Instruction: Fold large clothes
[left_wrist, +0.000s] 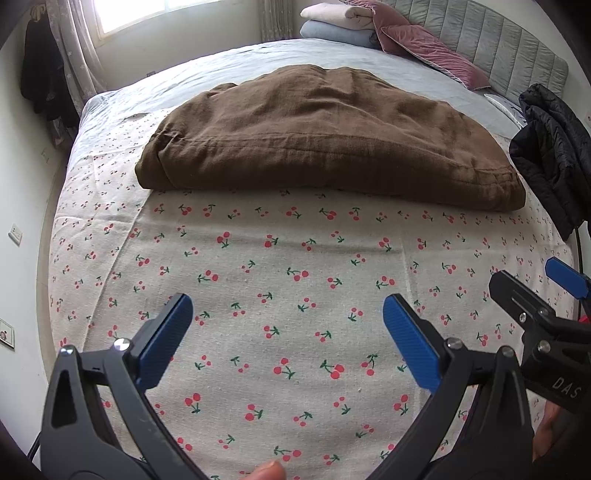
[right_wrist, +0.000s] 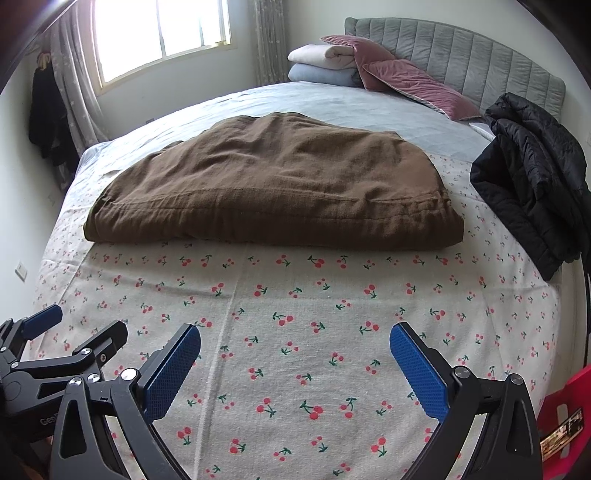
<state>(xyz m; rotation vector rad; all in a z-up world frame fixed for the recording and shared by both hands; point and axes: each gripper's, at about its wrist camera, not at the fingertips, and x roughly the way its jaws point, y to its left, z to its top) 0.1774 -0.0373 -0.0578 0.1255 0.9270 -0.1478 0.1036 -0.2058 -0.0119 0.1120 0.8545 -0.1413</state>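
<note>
Left wrist view: left gripper (left_wrist: 288, 321) hovering over cherry-print sheet (left_wrist: 280, 258), blue fingers spread wide, gripping nothing. Brown garment (left_wrist: 325, 136) lying folded mid-bed, well apart from fingers. Right gripper (left_wrist: 532, 291) showing at right edge. Black jacket (left_wrist: 550, 147) sitting at bed's right side.

Right wrist view: right gripper (right_wrist: 295, 354) hovering over same sheet (right_wrist: 295, 295), fingers parted, empty. Brown garment (right_wrist: 273, 181) lying ahead. Left gripper (right_wrist: 74, 332) showing at lower left, fingers apart. Pillows (right_wrist: 406, 74) resting against headboard.
</note>
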